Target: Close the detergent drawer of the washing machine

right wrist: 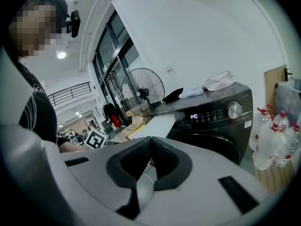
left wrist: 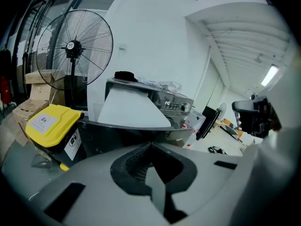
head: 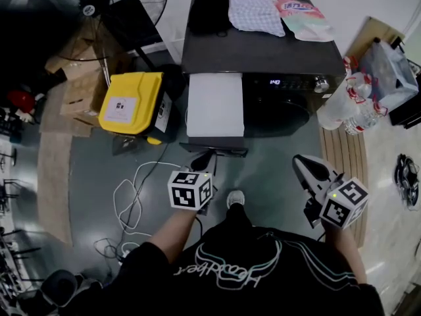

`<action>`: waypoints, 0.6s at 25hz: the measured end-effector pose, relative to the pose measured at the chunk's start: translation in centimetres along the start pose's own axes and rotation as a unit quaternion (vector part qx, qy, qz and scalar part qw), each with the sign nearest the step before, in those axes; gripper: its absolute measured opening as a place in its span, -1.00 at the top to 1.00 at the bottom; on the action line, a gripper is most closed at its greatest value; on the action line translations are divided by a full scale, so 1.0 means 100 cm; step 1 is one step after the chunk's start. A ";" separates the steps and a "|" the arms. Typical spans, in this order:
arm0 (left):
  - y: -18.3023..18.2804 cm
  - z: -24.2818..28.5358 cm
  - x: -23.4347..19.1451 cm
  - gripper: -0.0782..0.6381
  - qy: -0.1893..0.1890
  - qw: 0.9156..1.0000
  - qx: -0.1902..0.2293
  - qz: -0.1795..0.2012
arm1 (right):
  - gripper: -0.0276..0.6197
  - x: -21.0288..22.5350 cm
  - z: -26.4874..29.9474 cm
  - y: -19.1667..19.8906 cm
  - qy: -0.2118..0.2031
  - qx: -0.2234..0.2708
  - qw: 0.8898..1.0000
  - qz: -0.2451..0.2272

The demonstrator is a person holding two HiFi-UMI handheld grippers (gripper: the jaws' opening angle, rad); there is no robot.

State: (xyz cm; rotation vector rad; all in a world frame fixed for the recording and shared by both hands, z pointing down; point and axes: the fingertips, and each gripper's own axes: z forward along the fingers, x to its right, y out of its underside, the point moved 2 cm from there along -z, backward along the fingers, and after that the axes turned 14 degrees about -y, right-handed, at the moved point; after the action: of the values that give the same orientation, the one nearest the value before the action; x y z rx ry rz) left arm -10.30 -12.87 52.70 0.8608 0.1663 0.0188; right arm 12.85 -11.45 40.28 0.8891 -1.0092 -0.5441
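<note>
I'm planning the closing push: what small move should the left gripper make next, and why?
Probably ease the left gripper straight forward against the detergent drawer. The drawer stands pulled out of the washing machine, and the shut, empty jaws point at its dark front; the right gripper is off to the side.

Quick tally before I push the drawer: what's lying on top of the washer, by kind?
cloths: 2, a black cloth and a checked cloth
printed bag: 1
total: 3
</note>
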 end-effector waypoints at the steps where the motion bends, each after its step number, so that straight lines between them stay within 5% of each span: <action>1: 0.000 0.000 0.000 0.72 0.000 1.000 -0.001 0.000 | 0.83 0.001 0.001 0.001 0.000 -0.001 1.000 0.001; 15: -0.003 0.002 0.002 0.72 -0.008 1.000 -0.008 -0.005 | 0.83 0.014 0.006 0.003 -0.001 -0.004 1.000 0.016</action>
State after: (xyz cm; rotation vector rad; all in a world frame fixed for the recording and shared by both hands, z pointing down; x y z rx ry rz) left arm -10.10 -13.16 52.57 0.8433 0.1554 0.0028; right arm 12.89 -12.56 41.36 0.8652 -1.0205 -0.5216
